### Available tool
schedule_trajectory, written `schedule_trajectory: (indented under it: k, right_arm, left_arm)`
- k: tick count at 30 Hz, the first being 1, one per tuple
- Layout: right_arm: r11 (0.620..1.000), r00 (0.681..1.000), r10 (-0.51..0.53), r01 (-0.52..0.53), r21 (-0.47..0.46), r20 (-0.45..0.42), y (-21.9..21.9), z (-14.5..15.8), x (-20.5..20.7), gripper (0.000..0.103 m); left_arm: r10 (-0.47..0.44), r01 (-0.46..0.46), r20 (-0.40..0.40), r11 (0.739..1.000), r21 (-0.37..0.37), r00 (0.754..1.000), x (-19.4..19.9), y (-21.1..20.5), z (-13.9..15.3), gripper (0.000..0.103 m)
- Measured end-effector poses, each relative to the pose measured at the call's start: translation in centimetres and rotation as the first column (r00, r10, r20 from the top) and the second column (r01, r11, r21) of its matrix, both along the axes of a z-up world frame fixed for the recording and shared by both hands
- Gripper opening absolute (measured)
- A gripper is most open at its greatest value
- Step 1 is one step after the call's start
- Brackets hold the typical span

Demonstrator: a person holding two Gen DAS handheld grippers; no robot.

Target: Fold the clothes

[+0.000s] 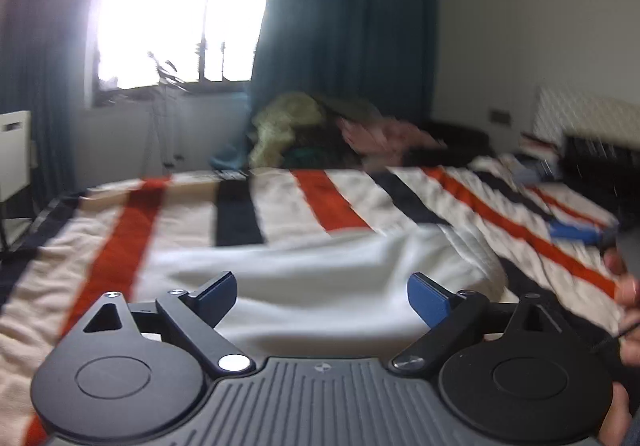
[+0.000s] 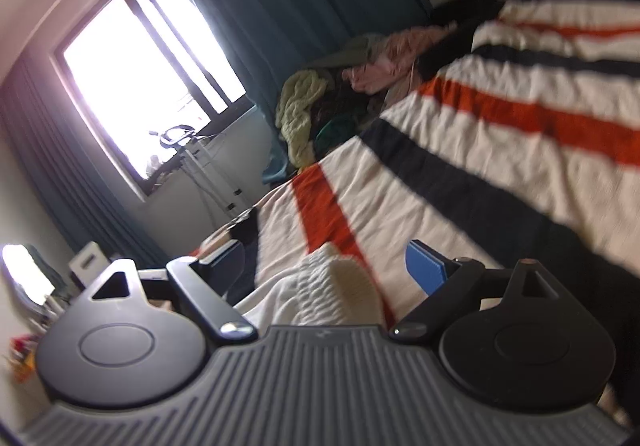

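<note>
Bed (image 1: 280, 205) fills most of both views, covered by a cream spread with wide orange and navy stripes running toward the far edge. Behind it there's a bright window (image 1: 168, 5) with teal curtains (image 1: 344, 13) on either side.

At the bed's far edge sits a pile (image 1: 320, 129) of loose clothes: something yellow-green and knitted, something pink, darker stuff underneath. Pretty blurred in the left view, a bit clearer in the right one (image 2: 332, 93).

The garment being worked on is a white top (image 1: 320, 270), lying on the spread near the bed's near edge. In the left view it spreads out smooth just beyond the left gripper (image 1: 322, 296), whose blue pads stand wide apart with nothing between them, not touching the cloth as far as I can see.

In the right view a ribbed, cuff-like bit of the white top (image 2: 332, 286) lies bunched on the spread, showing between the fingers of the right gripper (image 2: 328, 266). Jaws there are spread wide too, pads clear of the fabric on both sides, so it isn't gripping anything.

Other small stuff: a blue object (image 1: 576, 232) toward the bed's right edge, too blurry to tell what it is. A hand (image 1: 628, 310) pokes in at the right of the left view.
</note>
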State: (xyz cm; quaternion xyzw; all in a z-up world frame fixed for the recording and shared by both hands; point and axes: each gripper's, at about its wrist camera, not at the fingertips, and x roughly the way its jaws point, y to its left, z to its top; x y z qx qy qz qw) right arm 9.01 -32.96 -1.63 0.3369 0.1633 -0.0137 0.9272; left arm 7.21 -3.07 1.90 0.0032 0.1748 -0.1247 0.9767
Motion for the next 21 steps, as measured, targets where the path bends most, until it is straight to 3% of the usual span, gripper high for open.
schedule_trajectory:
  k: [5, 10, 13, 16, 20, 21]
  right_arm:
    - [0.971, 0.994, 0.067, -0.045, 0.233, -0.089, -0.2, -3.4, 1.3, 0.089]
    - [0.96, 0.982, 0.131, -0.092, 0.265, -0.135, 1.4, -4.7, 2.5, 0.09]
    - [0.968, 0.978, 0.094, -0.045, 0.249, -0.188, 1.8, -5.4, 2.8, 0.09]
    - [0.939, 0.967, 0.047, 0.042, 0.341, -0.25, 1.0, -7.6, 2.8, 0.09]
    - [0.902, 0.964, 0.1, 0.016, 0.432, -0.246, 1.2, -9.3, 3.9, 0.09]
    - [0.902, 0.966, 0.107, 0.005, 0.432, -0.234, 1.4, -9.4, 4.1, 0.086]
  left_arm:
    - [0.168, -0.165, 0.031, 0.982, -0.091, 0.985, 0.0, 4.3, 0.7, 0.097]
    - [0.235, -0.235, -0.012, 0.967, -0.099, 0.972, 1.0, 5.7, 0.1, 0.097]
    - [0.252, -0.256, -0.044, 0.962, -0.1, 0.967, 1.5, 6.0, -0.5, 0.097]
    - [0.274, -0.281, -0.08, 0.954, -0.105, 0.958, 1.9, 6.5, -1.3, 0.097]
    - [0.303, -0.321, -0.134, 0.936, -0.141, 0.943, 2.3, 7.3, -1.7, 0.097]
    - [0.31, -0.332, -0.15, 0.931, -0.153, 0.939, 2.3, 7.6, -1.8, 0.097]
